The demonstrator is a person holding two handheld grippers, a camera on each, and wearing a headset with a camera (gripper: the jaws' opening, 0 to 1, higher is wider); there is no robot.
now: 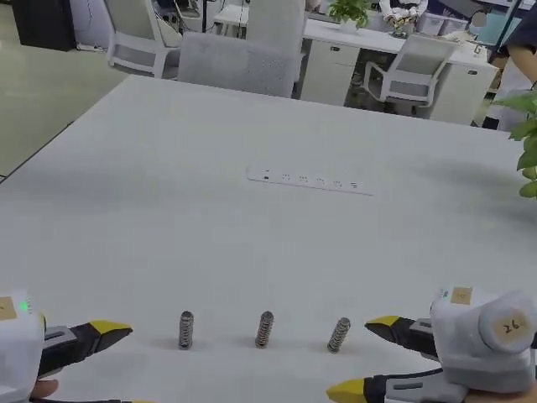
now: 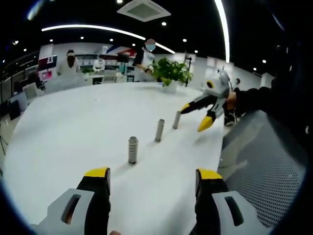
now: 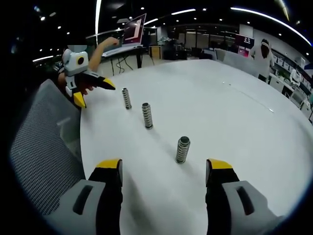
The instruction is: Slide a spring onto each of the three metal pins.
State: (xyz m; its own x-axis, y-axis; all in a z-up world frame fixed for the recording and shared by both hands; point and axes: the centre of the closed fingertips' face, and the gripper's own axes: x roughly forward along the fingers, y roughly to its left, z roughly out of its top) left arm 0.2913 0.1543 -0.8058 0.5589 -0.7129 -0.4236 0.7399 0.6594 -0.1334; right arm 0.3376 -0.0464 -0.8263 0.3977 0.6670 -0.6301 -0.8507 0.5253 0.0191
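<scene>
1. The left gripper [image 2: 153,173] sits far left of the middle spring [image 1: 265,329], low over the near edge of the table [image 1: 252,235]. Its jaws stand apart with nothing between them, and it points along the row as if lined up for a reach.
2. The left spring [image 1: 185,330] stands upright just left of the middle spring. The two are apart and clear of the left gripper's tips.
3. The middle spring stands straight on the table. It probably stays up because a pin runs through it, though the pins are hidden inside the coils.
4. The right spring [image 1: 339,334] stands just right of the middle spring and leans a little, so it may not be fully seated.
5. The right gripper [image 1: 362,355] is farther right of the middle spring, past the right spring. Its jaws are spread and empty, and one yellow tip is near that spring without touching it.
6. With all three springs upright in one even row and both grippers empty, the task looks finished or nearly so.
</scene>
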